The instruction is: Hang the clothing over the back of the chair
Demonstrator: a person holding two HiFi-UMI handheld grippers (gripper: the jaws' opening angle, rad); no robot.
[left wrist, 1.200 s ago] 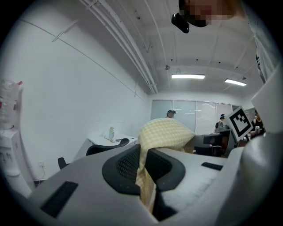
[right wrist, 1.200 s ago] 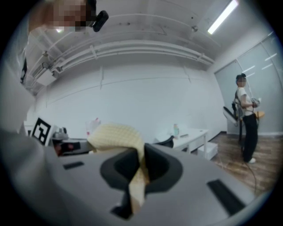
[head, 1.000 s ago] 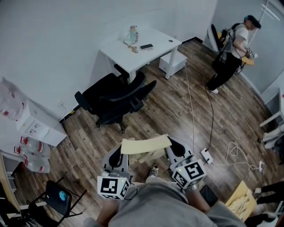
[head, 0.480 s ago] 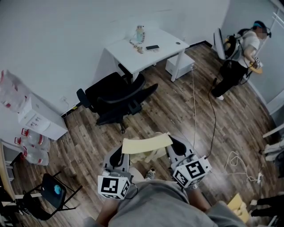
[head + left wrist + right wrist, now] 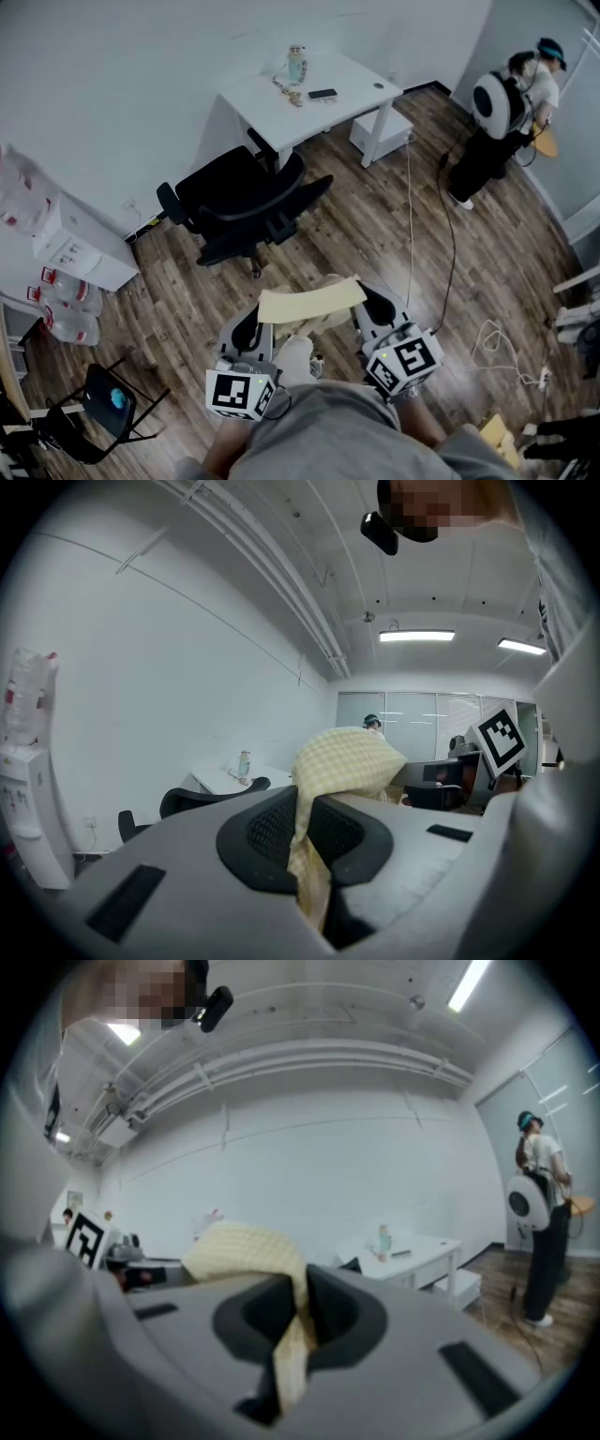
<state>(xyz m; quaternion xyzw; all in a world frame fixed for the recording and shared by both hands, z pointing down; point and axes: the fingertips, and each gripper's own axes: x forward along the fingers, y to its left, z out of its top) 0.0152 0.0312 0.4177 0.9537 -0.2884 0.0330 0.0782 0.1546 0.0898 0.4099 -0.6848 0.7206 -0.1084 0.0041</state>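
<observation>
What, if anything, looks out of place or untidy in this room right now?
Mainly the loose cables: they trail across the wooden floor from near the white desk and end in a tangle at the right, where someone could trip on them. The yellow clothing being carried looks fine.

A stretch of bare wooden floor [image 5: 323,246] lay open between the person and the black office chair [image 5: 239,202], whose curved backrest faced that open side. Just behind the chair stood the white desk [image 5: 281,108], against the wall, closing off the far side. To the left, a white cabinet [image 5: 75,258] and a small black stool [image 5: 103,405] narrowed the way. On the right, dark cables [image 5: 410,216] trailed along the floor, and another person [image 5: 497,131] stood well apart by the far wall.
</observation>
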